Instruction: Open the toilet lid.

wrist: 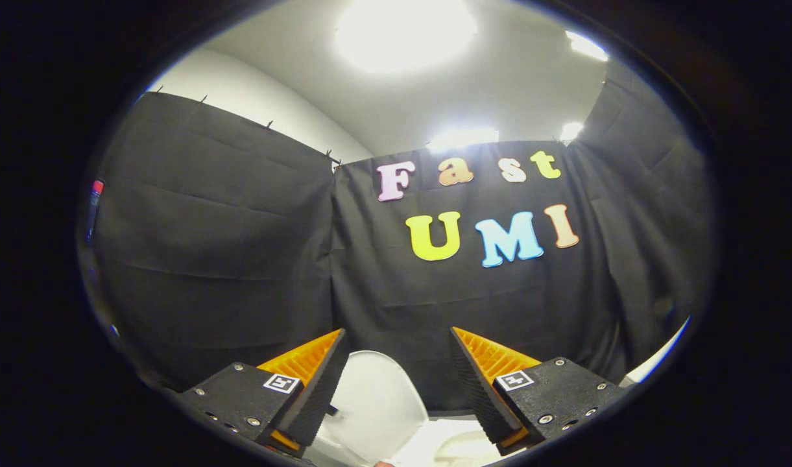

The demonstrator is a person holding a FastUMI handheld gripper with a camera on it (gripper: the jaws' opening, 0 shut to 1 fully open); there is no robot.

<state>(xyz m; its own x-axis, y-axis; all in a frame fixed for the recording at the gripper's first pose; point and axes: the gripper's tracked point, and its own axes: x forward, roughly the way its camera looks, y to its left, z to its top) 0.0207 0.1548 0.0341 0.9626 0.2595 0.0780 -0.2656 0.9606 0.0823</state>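
Note:
The white toilet lid [376, 402] stands raised, nearly upright, just ahead of and between my fingers, leaning toward the left finger. Below and to its right, part of the white toilet seat and rim [457, 444] shows. My gripper [399, 344] is open, its two fingers wide apart with nothing pressed between them. The tips rise above the lid's top edge and point at the black cloth wall beyond.
Black cloth walls [227, 259] enclose the booth on the left, straight ahead and on the right. A white surface edge [658, 360] shows beyond the right finger. Bright ceiling lights [402, 29] shine overhead.

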